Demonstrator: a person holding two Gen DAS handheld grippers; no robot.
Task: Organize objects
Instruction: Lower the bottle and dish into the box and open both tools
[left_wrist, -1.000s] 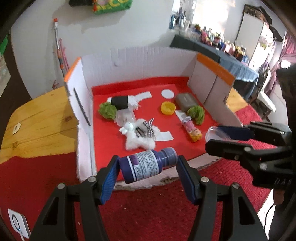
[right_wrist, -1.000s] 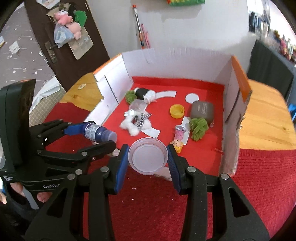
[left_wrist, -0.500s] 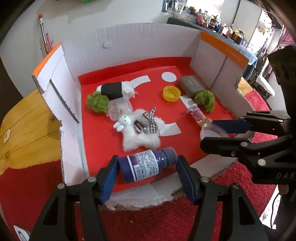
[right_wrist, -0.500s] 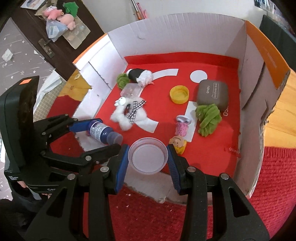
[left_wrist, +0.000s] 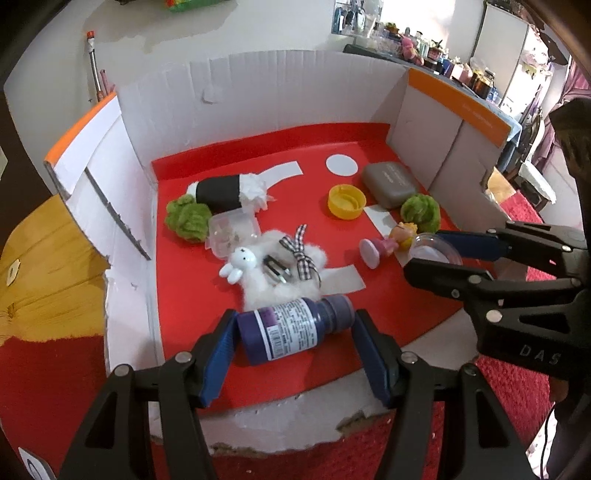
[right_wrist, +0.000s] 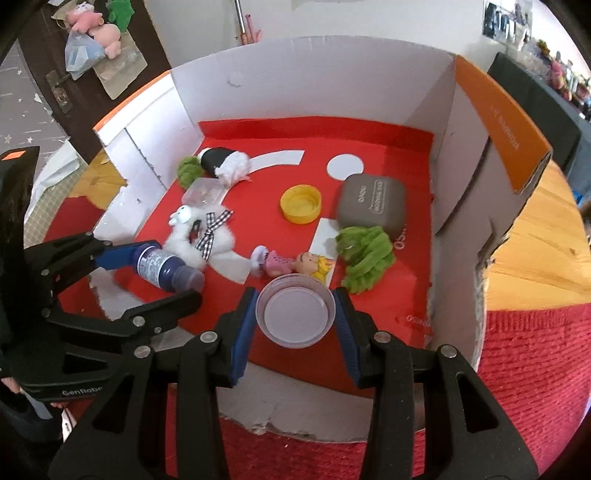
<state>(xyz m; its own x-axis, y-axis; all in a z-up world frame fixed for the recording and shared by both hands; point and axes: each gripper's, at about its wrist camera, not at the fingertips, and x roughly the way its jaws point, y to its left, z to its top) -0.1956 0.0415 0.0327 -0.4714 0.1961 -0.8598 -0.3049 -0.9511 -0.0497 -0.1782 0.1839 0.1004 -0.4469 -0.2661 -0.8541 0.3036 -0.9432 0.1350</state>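
Note:
My left gripper is shut on a dark purple bottle with a white label, held sideways over the front of the red floor of a cardboard box. The bottle also shows in the right wrist view. My right gripper is shut on a clear round plastic lid, held over the box's front right, just in front of a small pink doll. The lid also shows in the left wrist view.
Inside the box lie a white fluffy toy with a checked bow, a yellow cap, a grey case, two green pom-poms, a black-and-white roll and a clear small tub. A red mat surrounds the box.
Both grippers have moved forward and down over the box's front edge, carrying the bottle and the lid. The objects in the box now appear closer.

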